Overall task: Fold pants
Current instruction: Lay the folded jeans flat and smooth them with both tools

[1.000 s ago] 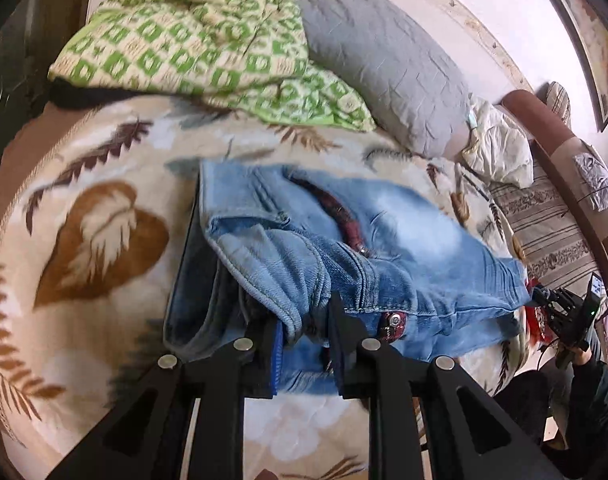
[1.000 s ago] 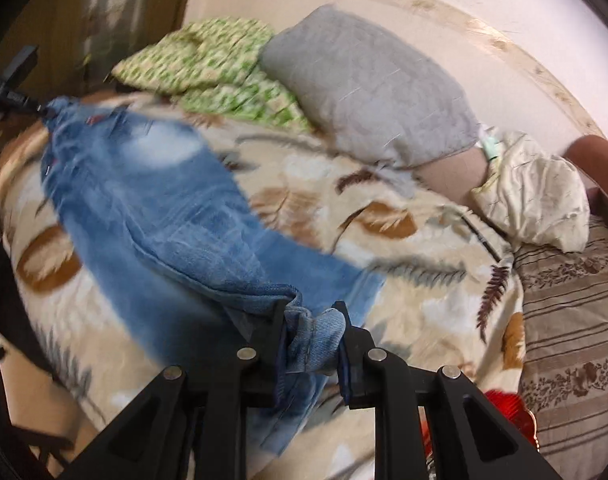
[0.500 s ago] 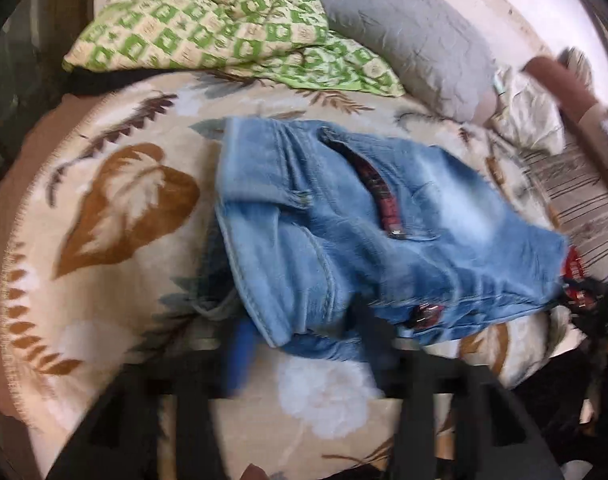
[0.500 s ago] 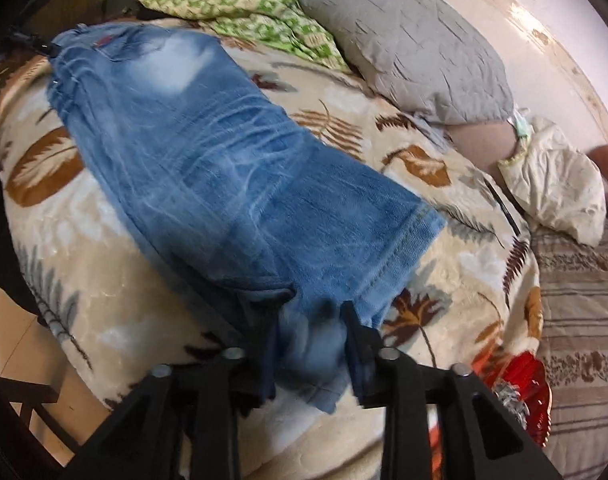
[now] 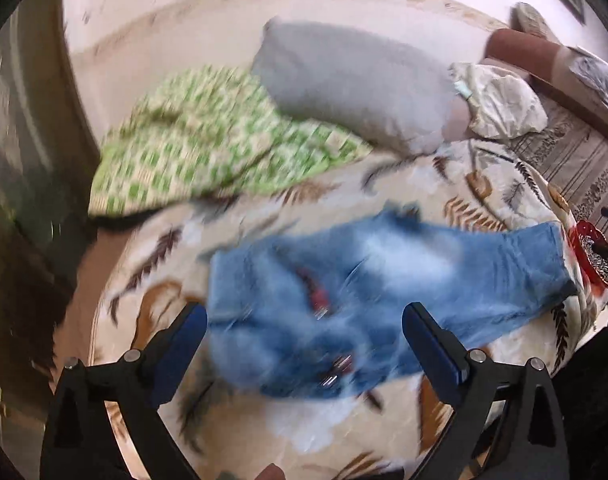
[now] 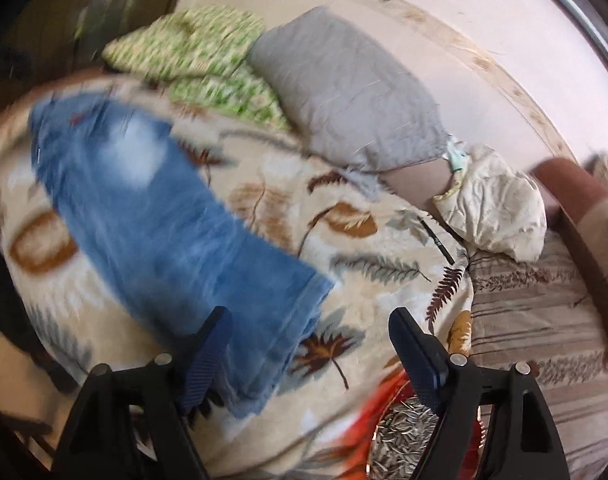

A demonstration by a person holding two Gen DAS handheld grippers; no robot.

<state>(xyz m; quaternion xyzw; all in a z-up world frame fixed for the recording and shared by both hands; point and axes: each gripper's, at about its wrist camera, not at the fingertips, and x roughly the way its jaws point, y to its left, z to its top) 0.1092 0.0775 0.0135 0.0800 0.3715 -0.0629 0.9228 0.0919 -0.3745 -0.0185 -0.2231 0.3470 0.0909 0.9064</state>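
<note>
The blue jeans [image 5: 384,292] lie on the leaf-patterned blanket [image 5: 152,264], waist end near me in the left wrist view, legs running to the right. My left gripper [image 5: 304,320] is open and empty, held above the waist end. In the right wrist view the jeans [image 6: 176,232] stretch from upper left to the leg hems at lower middle. My right gripper [image 6: 310,328] is open and empty, just above the hem end. Both views are motion-blurred.
A grey pillow [image 5: 356,80] and a green checked cloth [image 5: 208,148] lie at the far side of the bed. A cream crumpled cloth [image 6: 496,204] and a striped cover [image 6: 544,312] are at right. A red bowl of seeds [image 6: 404,432] sits below the right gripper.
Both grippers have let go of the jeans and opened wide. The jeans have dropped flat onto the blanket, and both grippers have pulled back and up from them.
</note>
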